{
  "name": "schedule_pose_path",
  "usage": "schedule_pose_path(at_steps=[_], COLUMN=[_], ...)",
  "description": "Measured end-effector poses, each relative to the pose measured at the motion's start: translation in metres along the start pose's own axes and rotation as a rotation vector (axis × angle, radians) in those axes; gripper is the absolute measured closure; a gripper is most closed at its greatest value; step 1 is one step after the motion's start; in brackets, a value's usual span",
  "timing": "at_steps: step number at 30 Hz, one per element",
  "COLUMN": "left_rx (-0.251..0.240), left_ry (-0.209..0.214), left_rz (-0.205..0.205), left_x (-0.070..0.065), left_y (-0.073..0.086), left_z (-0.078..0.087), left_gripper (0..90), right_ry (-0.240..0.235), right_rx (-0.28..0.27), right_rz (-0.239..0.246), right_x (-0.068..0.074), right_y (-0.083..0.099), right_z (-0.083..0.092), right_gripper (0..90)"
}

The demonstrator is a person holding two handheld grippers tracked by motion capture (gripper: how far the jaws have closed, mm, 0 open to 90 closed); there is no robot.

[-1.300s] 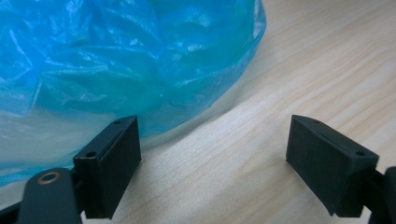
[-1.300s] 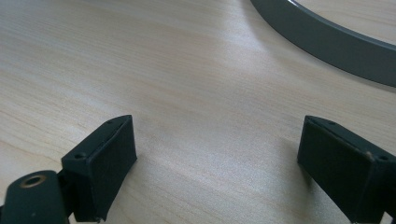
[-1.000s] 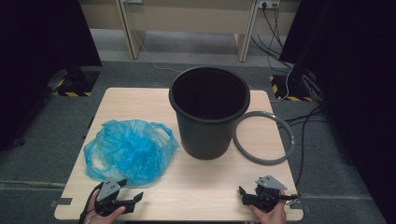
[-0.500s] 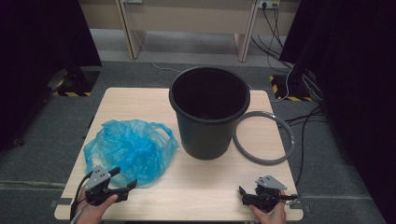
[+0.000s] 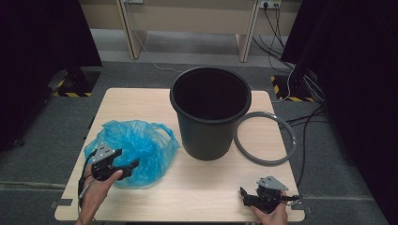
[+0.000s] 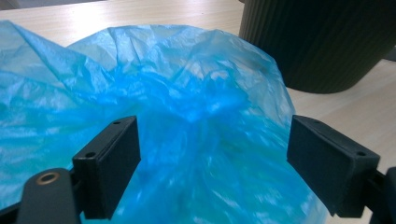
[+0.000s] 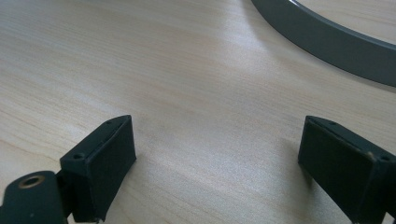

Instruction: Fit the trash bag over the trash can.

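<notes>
With my left gripper (image 5: 123,167) spread wide around the crumpled blue bag (image 6: 187,116) at the table's (image 5: 206,192) near-left, I risk pinching only a loose outer fold, which I judge would slip free on lifting. My right gripper (image 5: 256,197) rests open on bare wood, apart from the grey ring (image 7: 327,39) and black bin (image 5: 209,112).

My high view looks down over the black bin (image 5: 209,112); the left gripper view sits close left of it — the right gripper view skims tabletop nearby.
</notes>
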State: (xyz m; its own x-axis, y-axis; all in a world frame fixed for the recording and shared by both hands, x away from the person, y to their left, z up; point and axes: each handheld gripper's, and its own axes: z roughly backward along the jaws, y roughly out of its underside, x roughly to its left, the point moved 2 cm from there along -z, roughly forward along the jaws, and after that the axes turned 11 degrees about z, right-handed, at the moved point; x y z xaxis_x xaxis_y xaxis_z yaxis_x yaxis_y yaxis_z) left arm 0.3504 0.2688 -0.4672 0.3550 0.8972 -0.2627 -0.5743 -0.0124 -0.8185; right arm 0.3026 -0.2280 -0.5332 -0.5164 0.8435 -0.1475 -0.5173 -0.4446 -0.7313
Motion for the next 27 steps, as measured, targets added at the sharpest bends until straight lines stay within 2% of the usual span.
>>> schedule_pose_path(at_steps=[9, 14, 23, 27], left_rx=[-0.002, -0.003, 0.05, 0.065], left_ry=[-0.028, -0.039, -0.054, -0.055], left_rz=[0.03, 0.032, 0.042, 0.041], left_x=[0.011, 0.012, 0.019, 0.02], left_y=[-0.024, -0.035, -0.047, -0.051], left_z=[-0.02, -0.029, -0.058, -0.063], left_gripper=[16.0, 16.0, 16.0, 16.0], right_ry=[0.0, -0.001, -0.001, -0.001], right_rx=[0.0, 0.0, 0.0, 0.0], right_rz=[0.0, 0.0, 0.0, 0.0], right_x=[0.0, 0.0, 0.0, 0.0], right_y=[0.0, 0.0, 0.0, 0.0], right_z=[0.0, 0.0, 0.0, 0.0], right_gripper=[11.5, 11.4, 11.4, 11.4])
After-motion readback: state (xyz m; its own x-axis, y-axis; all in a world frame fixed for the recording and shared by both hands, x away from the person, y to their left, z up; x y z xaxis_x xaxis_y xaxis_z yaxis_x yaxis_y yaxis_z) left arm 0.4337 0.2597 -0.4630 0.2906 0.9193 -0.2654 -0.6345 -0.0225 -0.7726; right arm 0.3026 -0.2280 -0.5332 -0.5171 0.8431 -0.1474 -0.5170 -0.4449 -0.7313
